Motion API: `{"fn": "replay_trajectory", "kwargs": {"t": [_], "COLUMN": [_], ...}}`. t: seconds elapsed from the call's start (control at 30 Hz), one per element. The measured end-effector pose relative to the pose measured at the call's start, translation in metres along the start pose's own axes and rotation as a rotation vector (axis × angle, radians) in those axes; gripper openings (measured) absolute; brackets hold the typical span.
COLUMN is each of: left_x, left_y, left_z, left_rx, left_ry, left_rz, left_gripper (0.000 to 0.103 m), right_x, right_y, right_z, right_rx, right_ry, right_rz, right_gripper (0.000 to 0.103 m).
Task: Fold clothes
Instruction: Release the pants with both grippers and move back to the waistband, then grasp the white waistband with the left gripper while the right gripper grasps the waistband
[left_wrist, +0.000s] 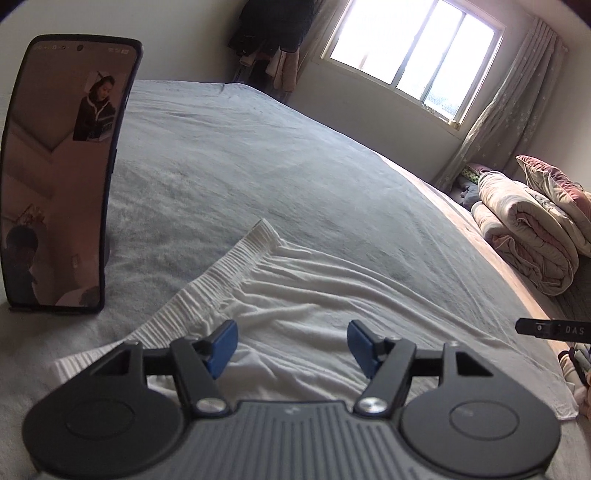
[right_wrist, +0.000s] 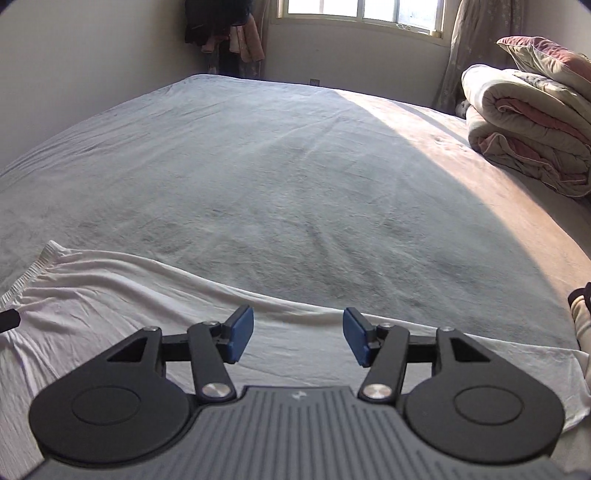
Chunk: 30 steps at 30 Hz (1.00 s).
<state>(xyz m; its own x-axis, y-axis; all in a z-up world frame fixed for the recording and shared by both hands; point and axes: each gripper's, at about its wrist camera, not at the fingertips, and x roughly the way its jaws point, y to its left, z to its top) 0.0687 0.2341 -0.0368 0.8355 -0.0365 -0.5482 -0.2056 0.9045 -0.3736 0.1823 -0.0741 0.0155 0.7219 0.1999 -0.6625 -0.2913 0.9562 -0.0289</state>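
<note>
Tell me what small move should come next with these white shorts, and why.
Probably lower the left tool onto the ribbed waistband and pinch it. Both tools, the right tool too, are open and empty above the white shorts, which lie spread flat and unfolded.
</note>
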Motion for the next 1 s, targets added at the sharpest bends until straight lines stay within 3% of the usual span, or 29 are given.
{"fn": "replay_trajectory", "kwargs": {"t": [0.23, 0.33, 0.53, 0.73, 1.0], "left_x": [-0.004, 0.001, 0.008, 0.007, 0.008], "left_y": [0.008, 0.017, 0.028, 0.035, 0.045], "left_z": [0.003, 0.004, 0.006, 0.009, 0.011], "left_rx": [-0.016, -0.044, -0.063, -0.063, -0.073], "left_ry": [-0.005, 0.003, 0.024, 0.077, 0.098], "left_rz": [-0.058, -0.069, -0.062, -0.034, 0.003], "left_gripper": [0.063, 0.049, 0.032, 0.014, 0.005], "right_x": [0.022, 0.032, 0.058, 0.088, 0.115], "right_y": [0.069, 0.094, 0.131, 0.154, 0.161], "right_z": [0.018, 0.023, 0.035, 0.042, 0.040], "right_rx": [-0.148, -0.210, -0.315, -0.384, -0.404], "right_ry": [0.008, 0.015, 0.031, 0.056, 0.098], "right_rz": [0.120, 0.156, 0.200, 0.190, 0.183], "right_gripper": [0.059, 0.059, 0.060, 0.062, 0.062]}}
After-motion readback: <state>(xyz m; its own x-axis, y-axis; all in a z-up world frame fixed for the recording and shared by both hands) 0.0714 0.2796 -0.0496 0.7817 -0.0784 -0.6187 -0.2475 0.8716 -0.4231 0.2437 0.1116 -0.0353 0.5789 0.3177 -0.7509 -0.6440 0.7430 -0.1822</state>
